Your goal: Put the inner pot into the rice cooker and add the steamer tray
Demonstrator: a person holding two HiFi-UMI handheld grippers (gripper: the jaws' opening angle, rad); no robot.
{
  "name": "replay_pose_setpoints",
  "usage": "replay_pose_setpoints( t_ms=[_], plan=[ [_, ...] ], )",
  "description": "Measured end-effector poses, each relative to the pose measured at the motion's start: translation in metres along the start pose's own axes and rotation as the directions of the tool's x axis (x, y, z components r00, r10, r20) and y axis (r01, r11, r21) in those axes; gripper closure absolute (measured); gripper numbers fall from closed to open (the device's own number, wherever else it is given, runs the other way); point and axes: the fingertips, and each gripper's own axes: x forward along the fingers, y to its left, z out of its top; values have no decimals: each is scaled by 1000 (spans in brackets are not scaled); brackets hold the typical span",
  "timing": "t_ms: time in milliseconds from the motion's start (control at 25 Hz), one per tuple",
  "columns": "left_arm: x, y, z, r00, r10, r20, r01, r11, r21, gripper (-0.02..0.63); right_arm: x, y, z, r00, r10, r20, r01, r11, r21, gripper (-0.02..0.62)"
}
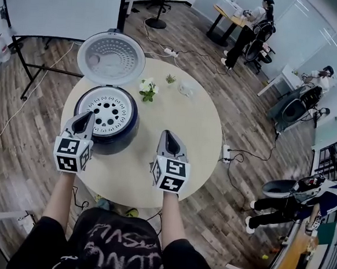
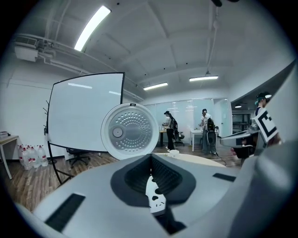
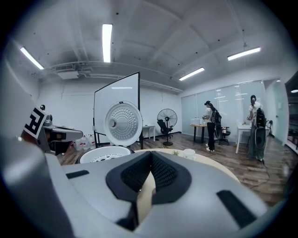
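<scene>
Already the steamer tray sits level in the rice cooker at the left of the tabletop, just beyond the left gripper, the nearer one; the right gripper hangs well to its right. Both pairs of jaws are closed, empty.

rice cooker near rim: behind left gripper; under steamer tray: hidden

Wears a black short-sleeved shirt with pale scrawled lettering. Grey tapered left gripper and right gripper, black ribbed pads inside, white cube with black square markers behind each.
</scene>
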Motion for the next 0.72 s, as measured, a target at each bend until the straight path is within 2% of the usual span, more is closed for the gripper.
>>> replay_pose_setpoints(
  t_ms=[320, 720],
  plan=[
    [-17, -52, 24, 995, -71, 75, 68, 997, 41, 595, -59, -41, -5, 998, -52, 41, 51, 998, 31, 591],
    [-34, -97, 24, 984, -124, 126, 114, 990, 86, 595, -116, -82, -15, 992, -94, 83, 92, 995, 27, 591]
  ],
)
